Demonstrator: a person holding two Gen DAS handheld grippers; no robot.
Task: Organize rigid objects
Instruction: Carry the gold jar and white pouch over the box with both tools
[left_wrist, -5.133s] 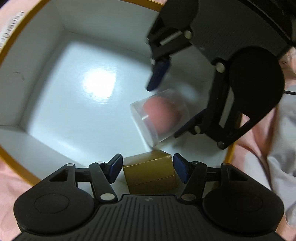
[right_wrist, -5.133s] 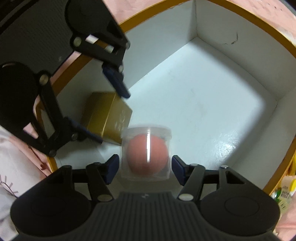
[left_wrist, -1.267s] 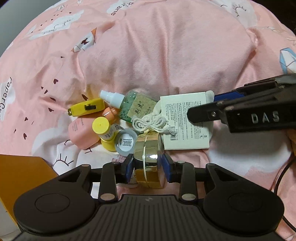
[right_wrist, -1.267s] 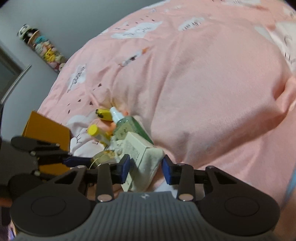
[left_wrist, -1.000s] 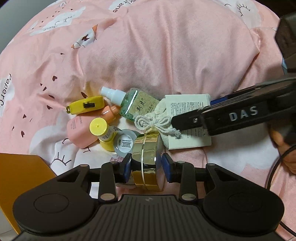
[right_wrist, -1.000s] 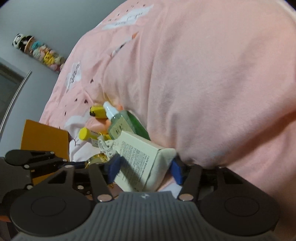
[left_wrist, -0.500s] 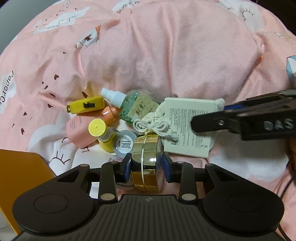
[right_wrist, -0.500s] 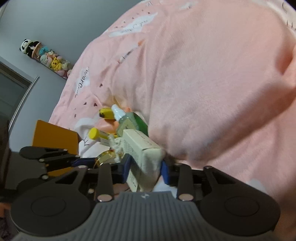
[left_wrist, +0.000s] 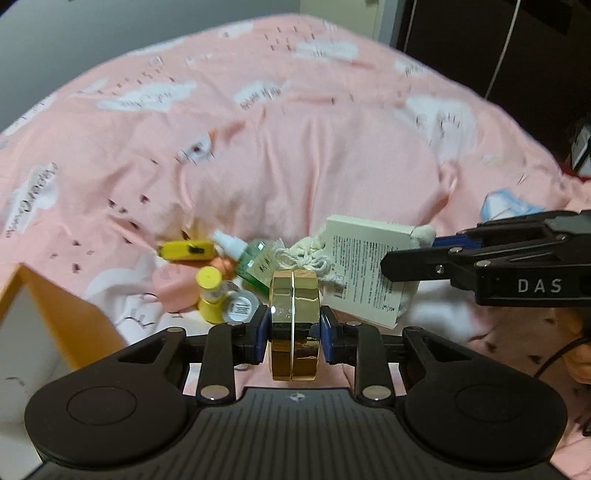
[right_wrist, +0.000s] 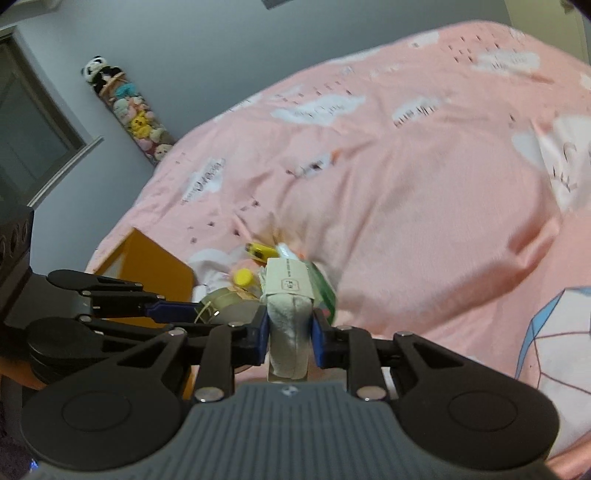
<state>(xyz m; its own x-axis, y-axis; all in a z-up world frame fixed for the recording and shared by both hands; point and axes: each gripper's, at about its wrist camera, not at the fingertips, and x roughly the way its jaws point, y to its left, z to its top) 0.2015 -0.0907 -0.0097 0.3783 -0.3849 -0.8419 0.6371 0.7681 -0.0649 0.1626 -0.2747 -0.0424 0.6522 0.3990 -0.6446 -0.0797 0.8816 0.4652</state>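
My left gripper (left_wrist: 293, 326) is shut on a round gold tin (left_wrist: 294, 321), held on edge above the pink bedding. My right gripper (right_wrist: 289, 334) is shut on a white printed box in a cloth pouch (right_wrist: 289, 306); the box also shows in the left wrist view (left_wrist: 364, 266), lifted at the right. Loose items lie behind on the bed: a yellow-capped bottle (left_wrist: 209, 291), a green spray bottle (left_wrist: 251, 258), a yellow tool (left_wrist: 184, 251), a pink bottle (left_wrist: 175, 286) and a small round jar (left_wrist: 240, 304).
An orange box with a white inside (left_wrist: 44, 317) stands at the left; it also shows in the right wrist view (right_wrist: 155, 273). Pink bedding (left_wrist: 295, 147) covers the bed. A grey wall and hanging plush toys (right_wrist: 125, 107) lie beyond.
Both grippers have risen and tilted up, lifting the gold tin and the white box off the bedding. The orange box has come further into view at the left.
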